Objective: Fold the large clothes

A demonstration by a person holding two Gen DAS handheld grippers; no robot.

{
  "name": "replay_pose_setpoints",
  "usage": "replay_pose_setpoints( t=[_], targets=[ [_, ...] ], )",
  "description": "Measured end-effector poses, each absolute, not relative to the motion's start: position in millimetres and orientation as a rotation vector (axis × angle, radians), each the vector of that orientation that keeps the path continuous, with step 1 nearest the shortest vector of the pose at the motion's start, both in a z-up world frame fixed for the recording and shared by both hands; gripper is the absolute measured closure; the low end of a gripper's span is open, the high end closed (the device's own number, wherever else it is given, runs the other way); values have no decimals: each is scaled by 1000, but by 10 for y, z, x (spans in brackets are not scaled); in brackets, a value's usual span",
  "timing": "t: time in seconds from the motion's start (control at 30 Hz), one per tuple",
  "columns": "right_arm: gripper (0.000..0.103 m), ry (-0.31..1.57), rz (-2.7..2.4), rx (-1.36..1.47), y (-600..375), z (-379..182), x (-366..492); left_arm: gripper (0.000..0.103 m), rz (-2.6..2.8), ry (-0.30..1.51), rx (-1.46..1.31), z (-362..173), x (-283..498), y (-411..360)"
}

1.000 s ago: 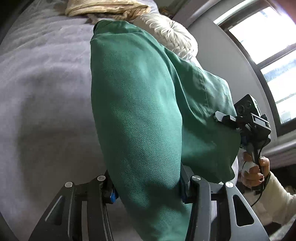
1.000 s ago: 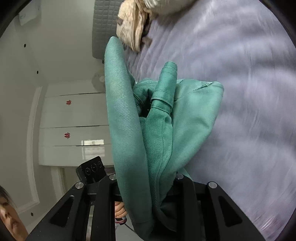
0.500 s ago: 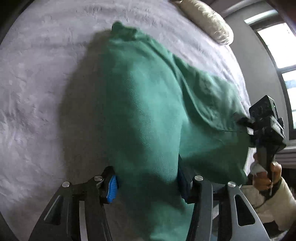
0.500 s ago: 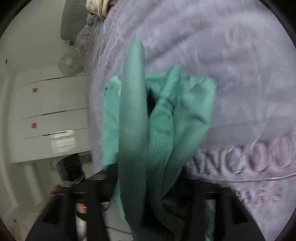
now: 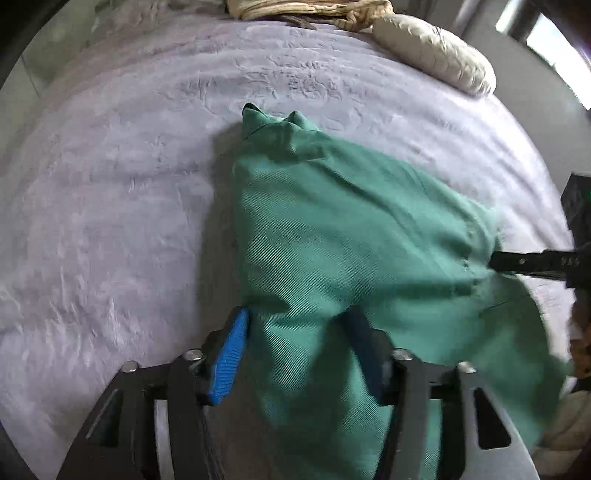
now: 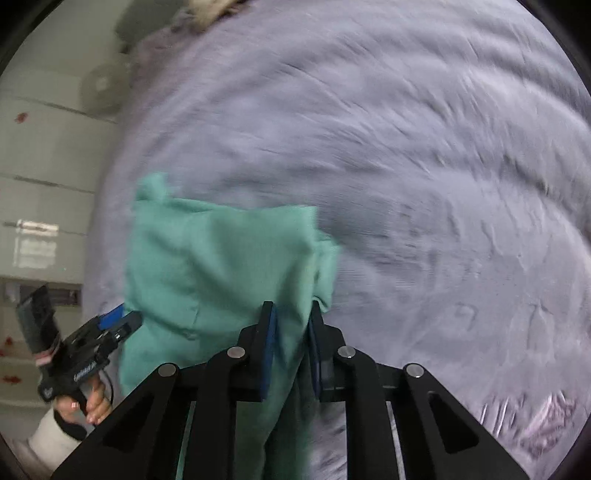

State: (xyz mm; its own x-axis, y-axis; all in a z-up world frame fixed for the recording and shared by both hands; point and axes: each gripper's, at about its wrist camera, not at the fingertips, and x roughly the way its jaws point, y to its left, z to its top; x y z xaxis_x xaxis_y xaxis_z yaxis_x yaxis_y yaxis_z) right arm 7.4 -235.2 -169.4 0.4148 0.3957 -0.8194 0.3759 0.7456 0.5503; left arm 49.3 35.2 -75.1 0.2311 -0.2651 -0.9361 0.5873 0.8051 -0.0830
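A green garment (image 5: pixel 332 221) lies bunched on the lilac bed cover (image 5: pixel 110 203), its far end pointing to the pillows. My left gripper (image 5: pixel 299 321) tilts down over its near end. The jaws are opening, the cloth hangs loose between them and the blue pad (image 5: pixel 229 354) is bare. In the right wrist view the green garment (image 6: pixel 221 258) spreads to the left. My right gripper (image 6: pixel 291 314) has its jaws closing on a narrow fold of the garment's edge, and both pads press on it. The left gripper (image 6: pixel 110 325) shows at the garment's left edge, held by a hand.
A cream pillow (image 5: pixel 432 55) and a beige blanket (image 5: pixel 306 9) lie at the head of the bed. White wardrobe doors (image 6: pixel 37 184) and a fan (image 6: pixel 99 85) stand beyond the bed's left side. Embossed lettering (image 6: pixel 524 417) marks the cover at lower right.
Both grippers tipped downward and brought the hanging garment down onto the bed cover. The left jaws widened off the cloth. The right jaws now pinch a thinner fold.
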Motion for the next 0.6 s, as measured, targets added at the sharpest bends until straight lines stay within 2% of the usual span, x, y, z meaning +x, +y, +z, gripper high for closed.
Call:
replay_pose_setpoints(
  t=[0.1, 0.17, 0.23, 0.3, 0.33, 0.37, 0.53, 0.6],
  targets=[
    [86, 1166, 16, 850, -2442, -1776, 21, 37, -588, 1195, 344, -705, 443, 329],
    [73, 1169, -8, 866, -2501, -1676, -161, 37, -585, 1214, 347, -621, 427, 426],
    [72, 1168, 17, 898, -2489, -1525, -371, 37, -580, 1213, 355, -514, 382, 499],
    [53, 1151, 68, 923, -2405, -1298, -597, 37, -582, 1232, 347, -441, 321, 583],
    [40, 1146, 96, 920, -2339, -1217, -716, 37, -583, 1247, 340, -402, 266, 633],
    [38, 1145, 123, 918, -2267, -1159, -781, 37, -592, 1265, 326, -365, 193, 718],
    [39, 1248, 197, 899, -1808, -1107, -1111, 37, -618, 1335, 373, -444, -220, 864],
    [63, 1317, 151, 849, -1696, -1226, -1195, 37, -623, 1347, 408, -537, -359, 902]
  ],
)
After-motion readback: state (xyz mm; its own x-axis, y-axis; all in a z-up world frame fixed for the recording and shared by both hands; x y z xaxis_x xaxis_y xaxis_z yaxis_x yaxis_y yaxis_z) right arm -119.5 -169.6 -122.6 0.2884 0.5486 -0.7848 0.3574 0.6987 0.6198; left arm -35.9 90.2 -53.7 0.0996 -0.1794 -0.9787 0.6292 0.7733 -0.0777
